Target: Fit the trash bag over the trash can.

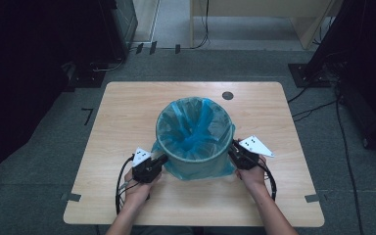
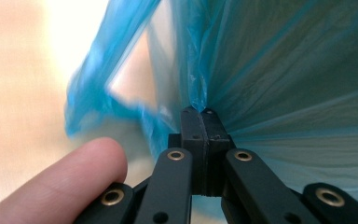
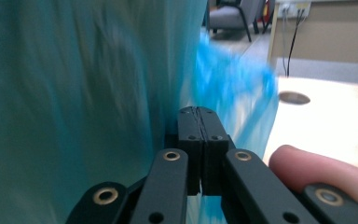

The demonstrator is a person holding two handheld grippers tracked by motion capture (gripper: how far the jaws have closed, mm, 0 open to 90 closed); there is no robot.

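Left hand (image 1: 138, 188): comes in from the near edge of the worktop and carries the left gripper (image 1: 162, 159); a fingertip shows at the lower left of the left gripper view.
Left gripper fingers (image 2: 192, 126): pressed flat together, with a gathered fold of the blue bag (image 2: 279, 70) pinched between their tips; the film fans out in creases from the pinch.
Right hand (image 1: 252, 172): also enters from the near edge and carries the right gripper (image 1: 234, 146); a fingertip lies at the lower right of the right gripper view.
Right gripper fingers (image 3: 189, 123): closed tight against each other, tips against the bag's film (image 3: 74, 93) at the bin's side; whether film is caught between them cannot be told, as the plastic is blurred there.
Blue bag: lines the bin (image 1: 194, 132), its edge folded over the rim and hanging down the outer wall, with loose film bunched on the worktop at the near side.
Bin: stands upright near the middle of the worktop (image 1: 122, 117), between the two grippers, the left one at its near-left side, the right one at its right side.
Cable hole (image 1: 227, 95): a dark round disc in the worktop beyond the bin, near the far edge.
Floor (image 1: 49, 137): grey, around the worktop, with cables trailing at the right.
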